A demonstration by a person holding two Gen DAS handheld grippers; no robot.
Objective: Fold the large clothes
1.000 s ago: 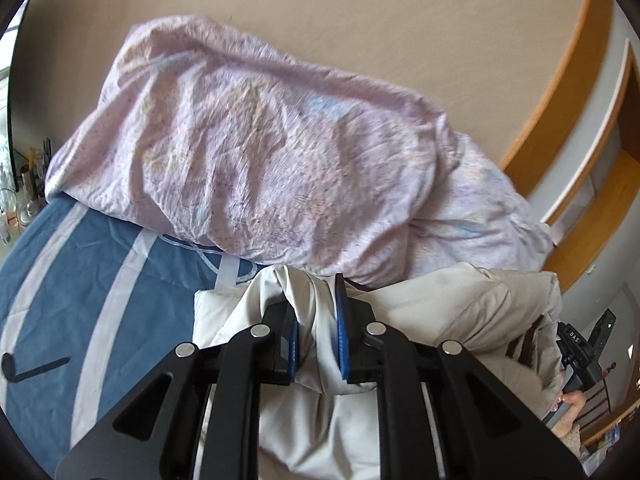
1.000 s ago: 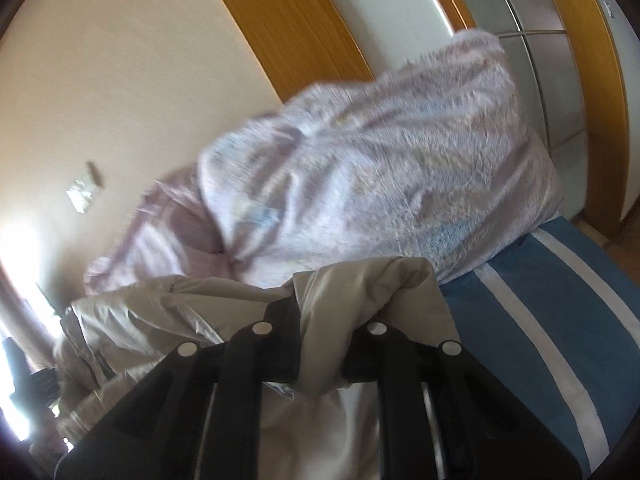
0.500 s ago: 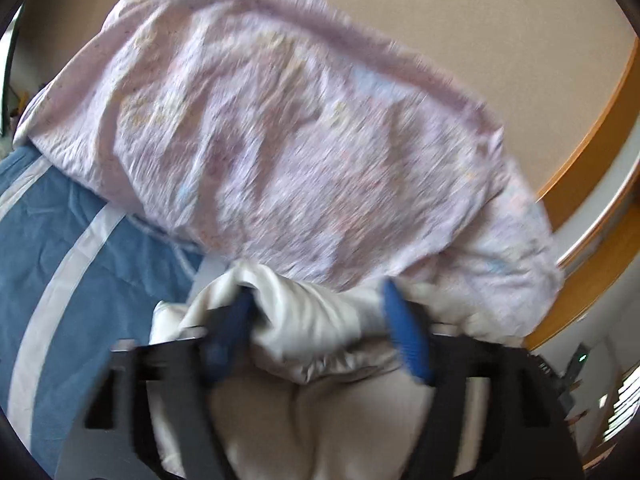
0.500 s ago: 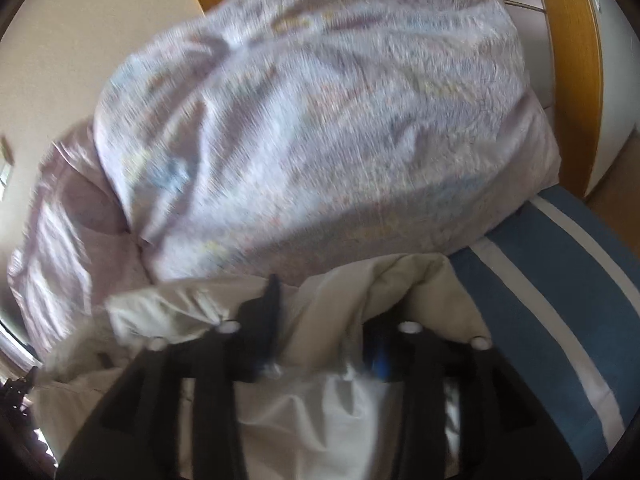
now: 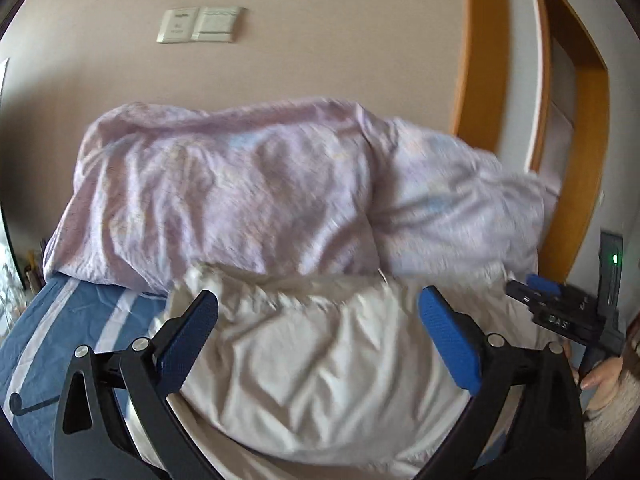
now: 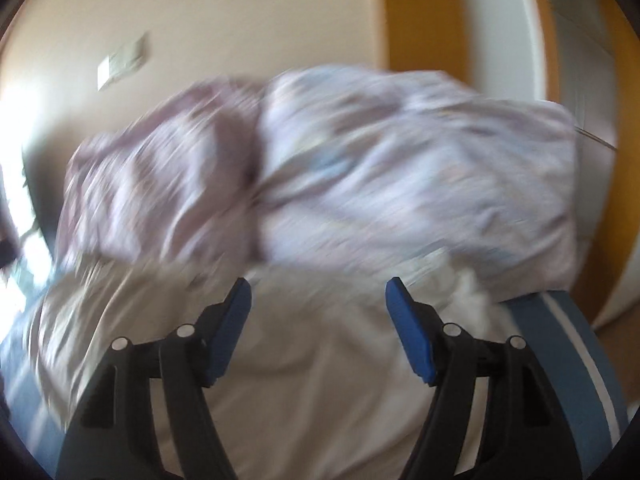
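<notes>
A cream jacket (image 5: 320, 360) lies crumpled on the bed, its far edge against a lilac duvet (image 5: 240, 192). My left gripper (image 5: 318, 296) hovers just over the jacket, jaws opening wide, pads clear of the cloth, nothing pinched. In the blurred right wrist view the same jacket (image 6: 320, 368) lies under my right gripper (image 6: 318, 284), whose jaws are also opening and hold nothing. The right gripper's black body also shows at the right edge of the left wrist view, with a hand (image 5: 600, 376) on it.
The bed has a blue sheet with white stripes (image 5: 48, 340), also seen on the right (image 6: 560, 340). The duvet (image 6: 360, 168) heaps against a beige wall with a switch plate (image 5: 200, 24). An orange door frame (image 5: 480, 60) stands at the right.
Both grippers were shut on folds of the jacket; both have let go and opened. The jacket has dropped flat onto the bed, and both cameras have pulled back and rolled level.
</notes>
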